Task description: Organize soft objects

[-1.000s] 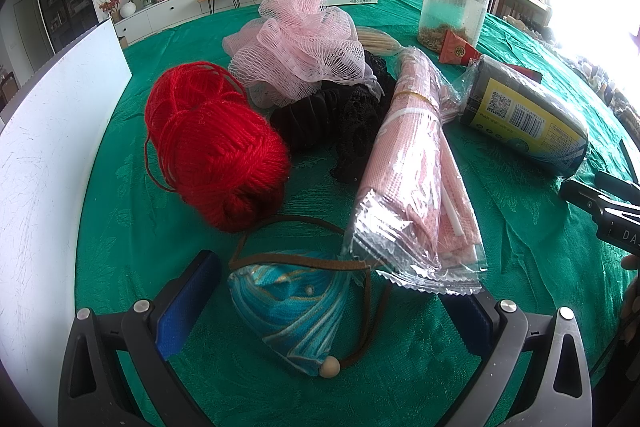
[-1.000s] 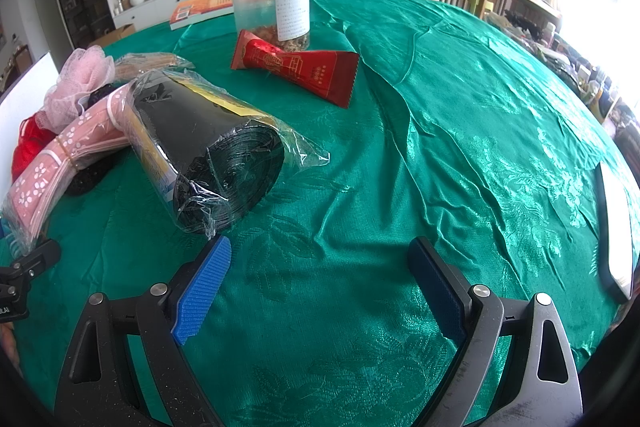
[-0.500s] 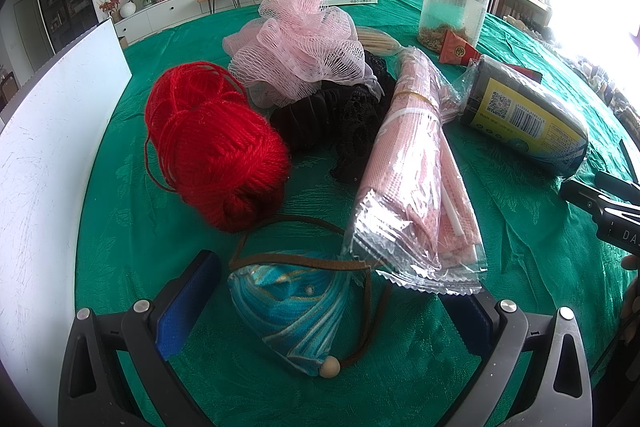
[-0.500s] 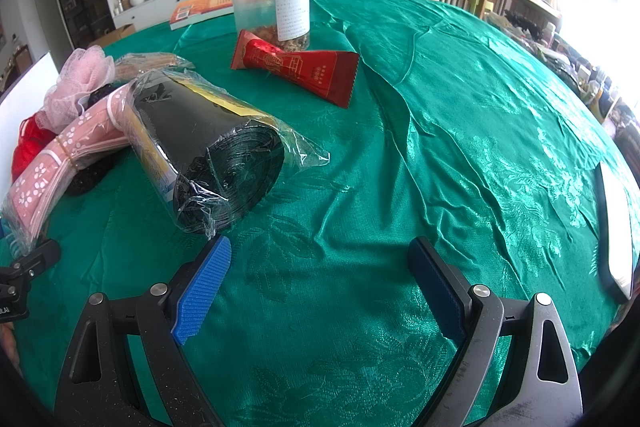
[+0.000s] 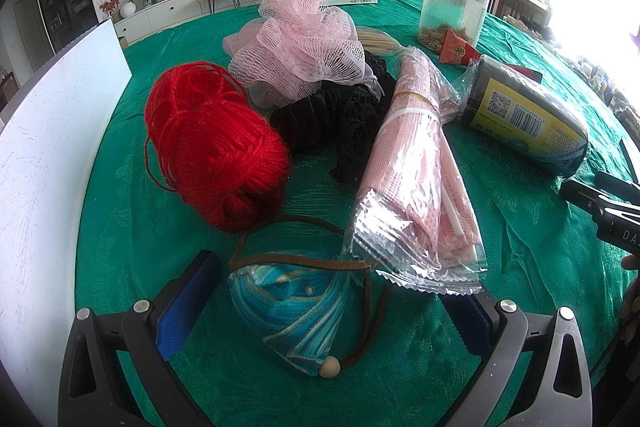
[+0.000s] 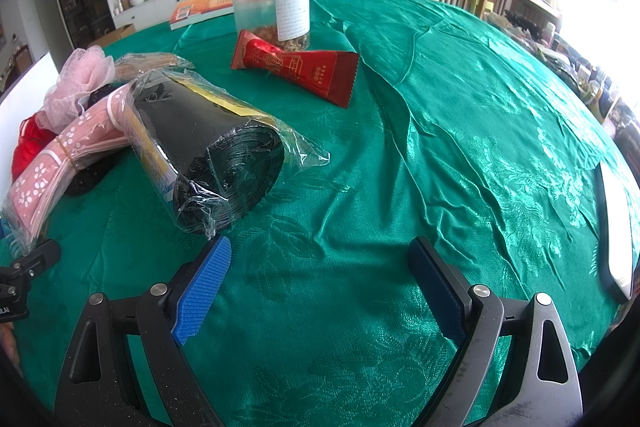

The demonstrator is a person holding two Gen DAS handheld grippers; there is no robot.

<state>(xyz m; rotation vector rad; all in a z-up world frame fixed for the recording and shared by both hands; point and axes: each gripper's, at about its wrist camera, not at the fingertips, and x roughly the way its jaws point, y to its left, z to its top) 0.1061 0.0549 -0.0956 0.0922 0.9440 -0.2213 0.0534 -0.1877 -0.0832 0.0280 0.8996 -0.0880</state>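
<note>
My left gripper is open, its blue pads on either side of a small teal pouch with a brown cord and a wooden bead. Beyond lie a red yarn ball, a pink mesh sponge, a black lace cloth and a pink cloth in a clear bag. My right gripper is open and empty over bare green tablecloth, just right of a wrapped black roll. The pink bagged cloth and pink sponge show at its far left.
A white board stands along the table's left edge. A clear jar with a black lid, a red sachet and a book lie further back. A flat white object lies at the right edge.
</note>
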